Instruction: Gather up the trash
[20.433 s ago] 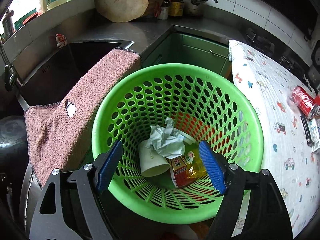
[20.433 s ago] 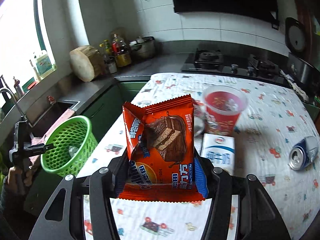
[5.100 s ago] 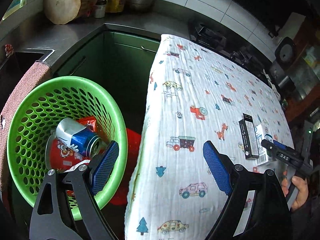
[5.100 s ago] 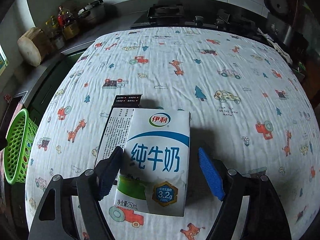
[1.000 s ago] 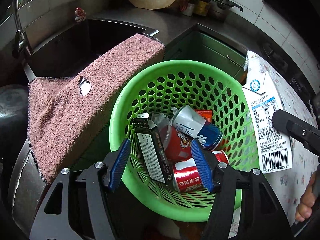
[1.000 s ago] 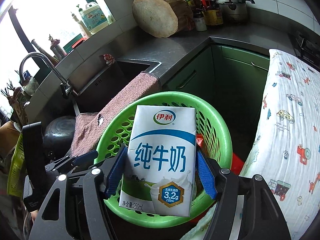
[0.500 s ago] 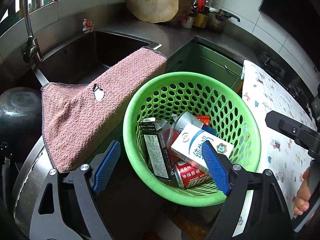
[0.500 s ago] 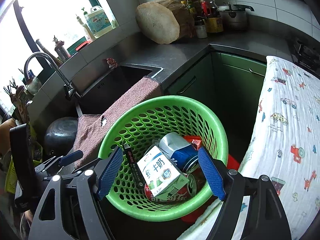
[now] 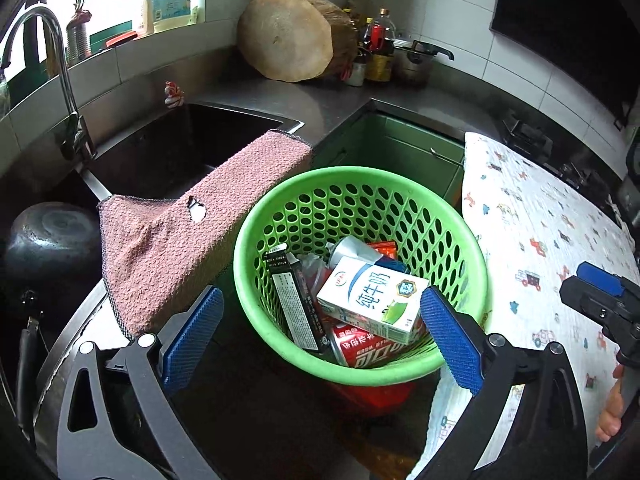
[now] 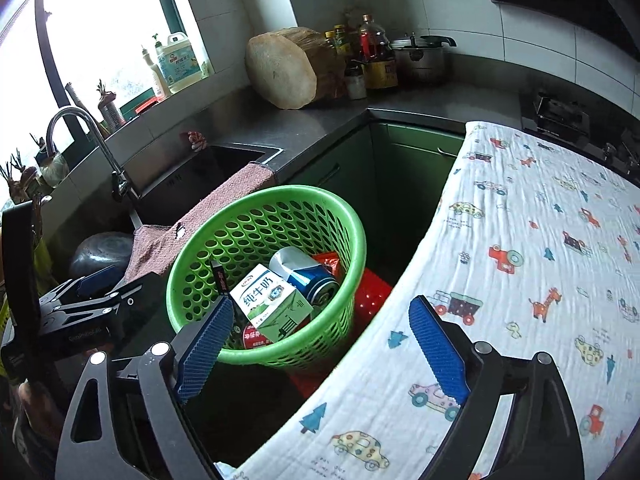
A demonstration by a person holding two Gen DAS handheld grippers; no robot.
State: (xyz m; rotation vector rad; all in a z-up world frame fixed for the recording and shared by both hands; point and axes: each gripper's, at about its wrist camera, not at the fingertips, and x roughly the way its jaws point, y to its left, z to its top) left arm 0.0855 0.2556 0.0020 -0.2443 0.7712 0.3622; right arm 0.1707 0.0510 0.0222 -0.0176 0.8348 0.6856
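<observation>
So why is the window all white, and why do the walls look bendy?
In the right wrist view, daylight through the window is too bright for the camera, so it washes out white, while the floor under the green basket stays dark. In both views, the fisheye lens curves straight lines, like the table edge and the counter; the left wrist view bends the faucet too.

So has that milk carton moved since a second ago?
Yes. The milk carton was held upright above the green basket's rim between the right tongs; now it lies inside the basket on the cans, and those tongs have just been opening, empty.
</observation>
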